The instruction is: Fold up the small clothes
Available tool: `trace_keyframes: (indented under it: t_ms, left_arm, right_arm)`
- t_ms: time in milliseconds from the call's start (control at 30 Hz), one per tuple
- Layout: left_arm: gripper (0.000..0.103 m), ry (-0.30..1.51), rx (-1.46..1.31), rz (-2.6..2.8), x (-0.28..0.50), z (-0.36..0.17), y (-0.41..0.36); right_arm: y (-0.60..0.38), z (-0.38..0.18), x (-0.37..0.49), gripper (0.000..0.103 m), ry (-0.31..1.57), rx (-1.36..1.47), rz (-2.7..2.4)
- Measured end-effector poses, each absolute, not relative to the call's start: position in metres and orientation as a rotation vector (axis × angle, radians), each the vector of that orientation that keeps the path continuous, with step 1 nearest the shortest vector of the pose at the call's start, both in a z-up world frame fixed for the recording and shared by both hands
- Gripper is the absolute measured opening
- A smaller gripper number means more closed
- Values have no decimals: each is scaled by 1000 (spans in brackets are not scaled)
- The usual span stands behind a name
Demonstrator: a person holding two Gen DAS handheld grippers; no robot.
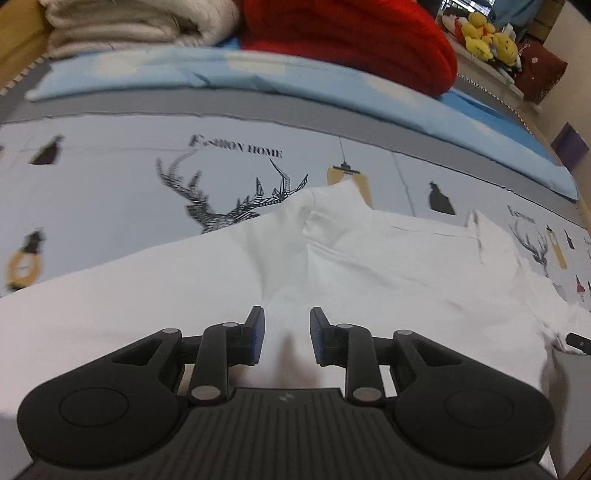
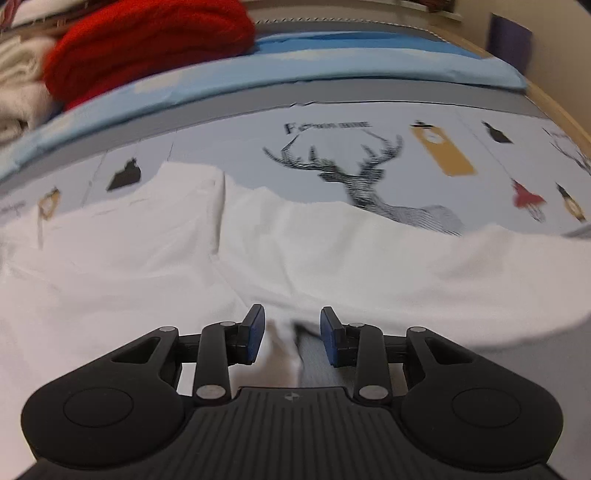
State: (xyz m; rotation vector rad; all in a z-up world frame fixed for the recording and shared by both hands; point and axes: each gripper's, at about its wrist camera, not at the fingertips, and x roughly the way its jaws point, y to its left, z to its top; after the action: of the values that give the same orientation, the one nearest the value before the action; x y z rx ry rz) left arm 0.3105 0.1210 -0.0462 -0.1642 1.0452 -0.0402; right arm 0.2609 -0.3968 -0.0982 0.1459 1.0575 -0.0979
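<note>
A white garment (image 1: 369, 258) lies spread and creased on a pale bedsheet (image 1: 110, 177) printed with deer and lamps. My left gripper (image 1: 287, 325) hovers over the garment's near part, its blue-padded fingers apart with nothing pinched between them. In the right wrist view the same white garment (image 2: 147, 258) fills the lower half. My right gripper (image 2: 291, 325) stands open above the cloth's near edge, where a strip of grey sheet shows between the fingers. Neither pair of pads presses on the cloth.
A light blue quilt (image 1: 184, 74) runs along the back of the bed. On it rest a red knitted bundle (image 1: 351, 37) and folded cream blankets (image 1: 129, 22). Yellow plush toys (image 1: 487, 37) sit on a shelf at the far right. Bare printed sheet (image 2: 406, 177) lies beyond the garment.
</note>
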Motion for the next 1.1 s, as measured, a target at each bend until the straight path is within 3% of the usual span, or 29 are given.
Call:
trace_keyframes:
  t_ms: [200, 433, 533, 600, 900, 967, 1000, 1067, 1100]
  left_arm:
    - [29, 1032, -280, -71, 205, -11, 119]
    - [29, 1139, -402, -13, 91, -58, 128]
    - [30, 1191, -419, 41, 65, -82, 138]
    - [35, 1231, -428, 37, 55, -95, 143]
    - [35, 1296, -332, -12, 41, -113, 136]
    - [21, 1291, -305, -24, 41, -111, 132]
    - [5, 1286, -298, -33, 42, -109, 130]
    - [2, 1247, -295, -51, 37, -98, 133]
    - [1, 1212, -308, -66, 34, -88, 135]
  right_arm:
    - [-416, -65, 179, 41, 1068, 284, -55]
    - [-417, -96, 95, 41, 1169, 338, 12]
    - [-412, -109, 81, 41, 1194, 274, 36]
    - [-413, -113, 72, 41, 1201, 288, 66]
    - [-401, -113, 39, 40, 1253, 243, 197]
    - [-401, -105, 33, 30, 1230, 236, 199]
    - [-402, -98, 30, 26, 1217, 250, 205]
    - [-406, -86, 22, 22, 1192, 290, 220]
    - [-408, -81, 21, 7, 1186, 306, 225]
